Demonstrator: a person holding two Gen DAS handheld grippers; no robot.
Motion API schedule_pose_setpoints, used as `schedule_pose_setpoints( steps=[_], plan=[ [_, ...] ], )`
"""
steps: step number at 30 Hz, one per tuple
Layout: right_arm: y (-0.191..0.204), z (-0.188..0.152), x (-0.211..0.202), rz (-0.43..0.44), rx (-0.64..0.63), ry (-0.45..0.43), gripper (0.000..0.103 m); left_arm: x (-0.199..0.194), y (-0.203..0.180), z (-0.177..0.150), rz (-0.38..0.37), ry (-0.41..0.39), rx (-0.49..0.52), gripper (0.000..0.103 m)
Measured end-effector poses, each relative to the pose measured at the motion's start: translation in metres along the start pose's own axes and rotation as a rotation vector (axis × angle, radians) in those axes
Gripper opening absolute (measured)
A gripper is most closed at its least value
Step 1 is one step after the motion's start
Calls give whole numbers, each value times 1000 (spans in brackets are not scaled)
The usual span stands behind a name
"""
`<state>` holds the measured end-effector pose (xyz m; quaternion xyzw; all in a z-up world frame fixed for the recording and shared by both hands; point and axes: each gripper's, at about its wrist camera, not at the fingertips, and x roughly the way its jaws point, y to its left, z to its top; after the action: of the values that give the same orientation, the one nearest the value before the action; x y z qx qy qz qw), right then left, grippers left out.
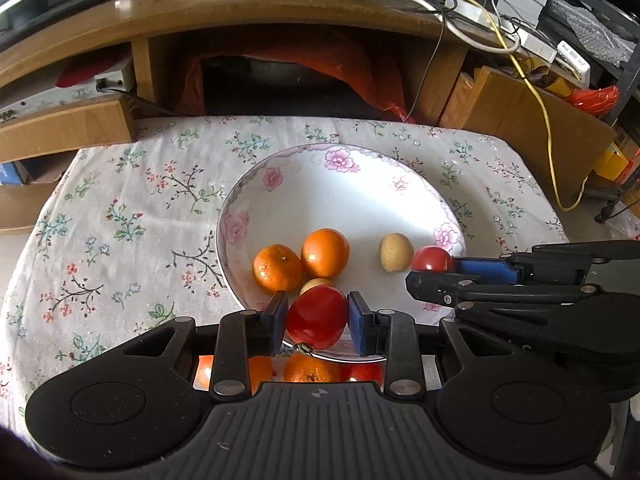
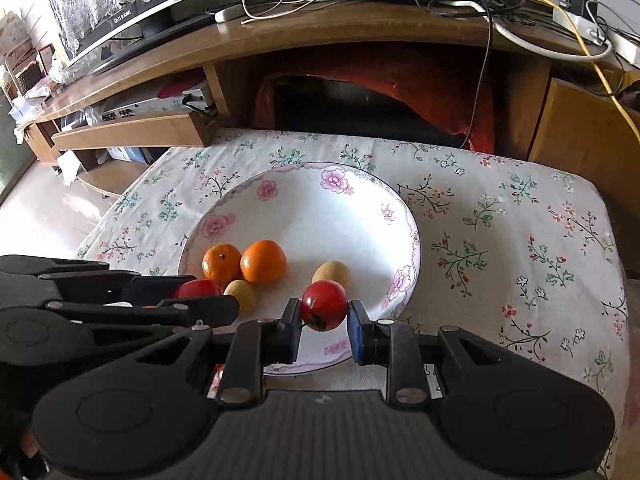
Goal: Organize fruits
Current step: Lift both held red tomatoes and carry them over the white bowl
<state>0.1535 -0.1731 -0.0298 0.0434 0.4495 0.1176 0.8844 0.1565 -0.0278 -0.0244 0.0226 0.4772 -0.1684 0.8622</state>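
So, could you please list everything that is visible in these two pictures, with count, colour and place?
oranges: 2, orange, touching, left part of plate
small fruits: 2, yellowish tan, on plate
tomatoes: 2, red, one between each gripper's fingers, at near rim
plate: 1, white with pink flowers, middle of cloth
tablecloth: 1, white floral, covering table
TV stand: 1, brown wood, behind table
cables: several, yellow, white, black, on stand
left gripper: black, holding tomato
right gripper: black, holding tomato

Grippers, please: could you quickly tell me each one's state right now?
Left gripper: shut on the larger red tomato.
Right gripper: shut on the smaller red tomato.
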Motion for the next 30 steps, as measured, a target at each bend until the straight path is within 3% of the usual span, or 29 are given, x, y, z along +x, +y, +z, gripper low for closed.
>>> schedule_pose_setpoints(
  steps=[30],
  plan=[
    [-8, 7, 27, -1, 4, 13, 26, 19, 3, 5, 27, 9, -1, 41]
  ],
)
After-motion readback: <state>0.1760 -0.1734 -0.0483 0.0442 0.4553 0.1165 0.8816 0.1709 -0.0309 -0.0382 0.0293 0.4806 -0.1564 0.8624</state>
